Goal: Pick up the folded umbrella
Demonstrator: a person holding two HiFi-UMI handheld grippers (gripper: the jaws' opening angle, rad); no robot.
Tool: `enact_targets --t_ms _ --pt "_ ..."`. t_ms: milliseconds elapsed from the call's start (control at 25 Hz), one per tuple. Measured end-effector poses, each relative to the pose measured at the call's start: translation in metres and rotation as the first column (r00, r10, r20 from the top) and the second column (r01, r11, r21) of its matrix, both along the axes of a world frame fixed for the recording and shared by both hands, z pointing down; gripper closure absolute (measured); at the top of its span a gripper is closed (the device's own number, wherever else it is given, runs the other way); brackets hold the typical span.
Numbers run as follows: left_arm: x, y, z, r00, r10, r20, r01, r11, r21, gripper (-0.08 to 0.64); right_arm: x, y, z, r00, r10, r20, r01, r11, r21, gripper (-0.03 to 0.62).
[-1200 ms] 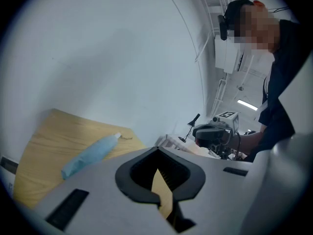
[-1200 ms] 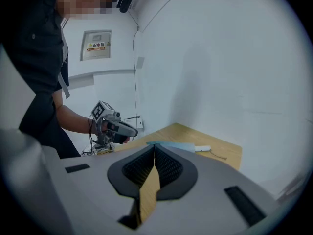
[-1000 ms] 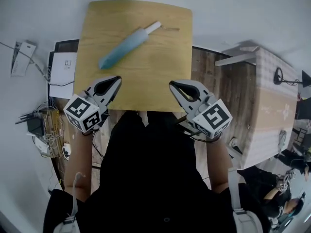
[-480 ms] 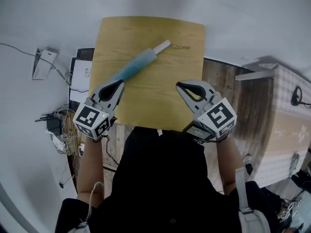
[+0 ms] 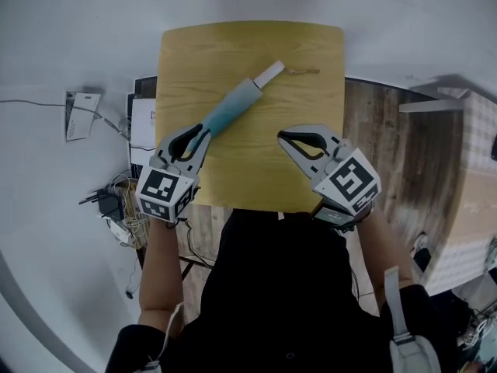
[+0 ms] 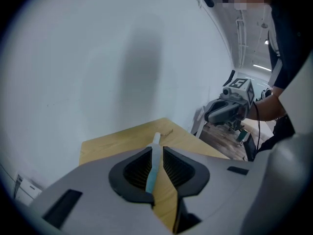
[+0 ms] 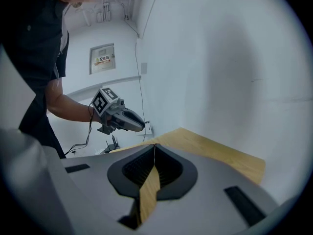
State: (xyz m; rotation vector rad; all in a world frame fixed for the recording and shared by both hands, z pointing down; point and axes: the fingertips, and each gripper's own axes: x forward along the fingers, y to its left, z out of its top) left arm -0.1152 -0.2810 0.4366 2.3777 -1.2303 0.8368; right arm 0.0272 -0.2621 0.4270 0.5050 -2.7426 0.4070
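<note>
White walls close round a small wooden table (image 5: 311, 169), and the only lettering I can find is a framed wall sign (image 7: 101, 59) behind the person in the right gripper view, its characters too small to read. On the floor at 9 o'clock from the table lies a printed sheet (image 5: 144, 127) (just as illegible), half tucked under the table edge, with a tangle of cables (image 5: 116, 208) beyond it.

The folded umbrella (image 5: 233, 109) lies flat on the table, slanting from 7 o'clock up to 1 o'clock, blue sleeve low, white handle high. Its lower end is covered in the head view by the left gripper (image 5: 200, 136), so I cannot tell whether they touch. That gripper's jaws have just been opening and stand a little apart; the umbrella shows in the narrow gap, and the pads are not pressing on it. The right gripper (image 5: 281, 137) hangs over the table's 5 o'clock side, well apart from the umbrella, jaw tips together with nothing between them.
</note>
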Motion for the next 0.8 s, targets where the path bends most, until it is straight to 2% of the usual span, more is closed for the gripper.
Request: enact_targets --t_ms 280,480,800 --pt "-0.005 -0.034 0.058 0.996 0.09 0.011 -0.088 0.99 -0.108 0.386 0.002 -0.004 0.025 0.997 0.079 -0.028 -0.08 0.995 -0.058 0.574" --pt "0.003 -0.041 0.092 0.981 0.184 0.06 -0.169 0.965 -0.201 0.33 0.007 -0.009 0.045 0.99 0.13 -0.06 -0.135 0.986 -0.098 0.574" --pt "0.002 -0.049 0.132 0.967 0.232 0.105 -0.194 0.937 -0.289 0.254 0.006 -0.014 0.061 0.987 0.153 -0.053 -0.16 0.975 -0.157 0.575"
